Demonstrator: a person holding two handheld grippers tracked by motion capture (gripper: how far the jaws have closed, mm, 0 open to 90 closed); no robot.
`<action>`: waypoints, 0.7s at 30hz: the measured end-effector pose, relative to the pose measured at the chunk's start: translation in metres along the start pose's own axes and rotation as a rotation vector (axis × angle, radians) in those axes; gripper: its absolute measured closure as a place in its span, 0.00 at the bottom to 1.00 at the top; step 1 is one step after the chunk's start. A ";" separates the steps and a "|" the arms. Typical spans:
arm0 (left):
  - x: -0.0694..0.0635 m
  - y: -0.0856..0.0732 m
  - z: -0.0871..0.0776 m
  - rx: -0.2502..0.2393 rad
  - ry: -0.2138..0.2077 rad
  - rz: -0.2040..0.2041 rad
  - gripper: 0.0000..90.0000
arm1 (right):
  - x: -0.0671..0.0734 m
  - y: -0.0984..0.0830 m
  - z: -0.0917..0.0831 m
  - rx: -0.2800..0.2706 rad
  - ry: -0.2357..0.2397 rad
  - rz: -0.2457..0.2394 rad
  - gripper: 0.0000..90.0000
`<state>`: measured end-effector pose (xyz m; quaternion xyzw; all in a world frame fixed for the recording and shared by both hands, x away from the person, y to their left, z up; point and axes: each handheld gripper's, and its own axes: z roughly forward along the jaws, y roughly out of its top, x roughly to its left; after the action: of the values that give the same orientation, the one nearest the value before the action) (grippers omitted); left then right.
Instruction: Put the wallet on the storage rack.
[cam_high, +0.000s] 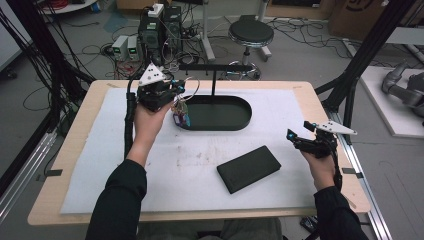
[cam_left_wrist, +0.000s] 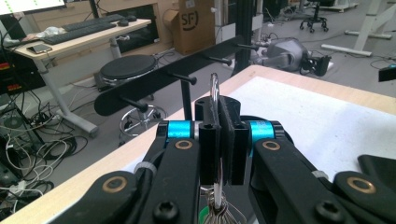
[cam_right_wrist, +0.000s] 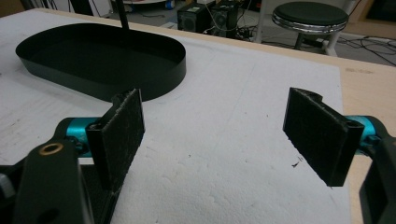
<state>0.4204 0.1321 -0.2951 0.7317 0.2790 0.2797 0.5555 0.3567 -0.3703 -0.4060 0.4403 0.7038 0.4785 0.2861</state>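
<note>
My left gripper (cam_high: 175, 95) is shut on a metal key ring (cam_left_wrist: 214, 86) and holds it above the table's far left. A bunch of keys (cam_high: 181, 116) hangs from the ring beside the left end of a black oval tray (cam_high: 239, 122). The bunch's top (cam_left_wrist: 217, 211) shows under the jaws in the left gripper view. Ahead of the ring stands a black rack with pegs (cam_left_wrist: 159, 79), rising on a post from the tray's back (cam_high: 215, 67). My right gripper (cam_high: 299, 131) is open at the table's right with nothing between its pads (cam_right_wrist: 120, 126). The tray (cam_right_wrist: 154, 81) lies beyond it.
A flat black rectangular box (cam_high: 248, 168) lies on the white mat (cam_high: 190, 165) near the front, right of centre. Beyond the far table edge stand a round stool (cam_high: 251, 34), computer gear and loose cables (cam_high: 150, 35). A black frame post (cam_high: 362, 55) rises at the right.
</note>
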 end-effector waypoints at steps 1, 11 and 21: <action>0.004 -0.001 0.002 -0.004 0.000 -0.027 0.96 | 0.000 0.000 0.000 0.002 -0.001 0.003 0.23; 0.016 -0.006 0.014 -0.009 0.030 -0.075 0.96 | 0.000 0.000 0.000 -0.001 -0.001 0.005 0.23; 0.023 -0.010 0.024 0.004 0.048 -0.090 0.96 | 0.000 0.000 0.001 -0.001 0.001 0.003 0.23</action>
<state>0.4526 0.1357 -0.3079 0.7125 0.3254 0.2715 0.5593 0.3577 -0.3699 -0.4065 0.4411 0.7028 0.4796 0.2854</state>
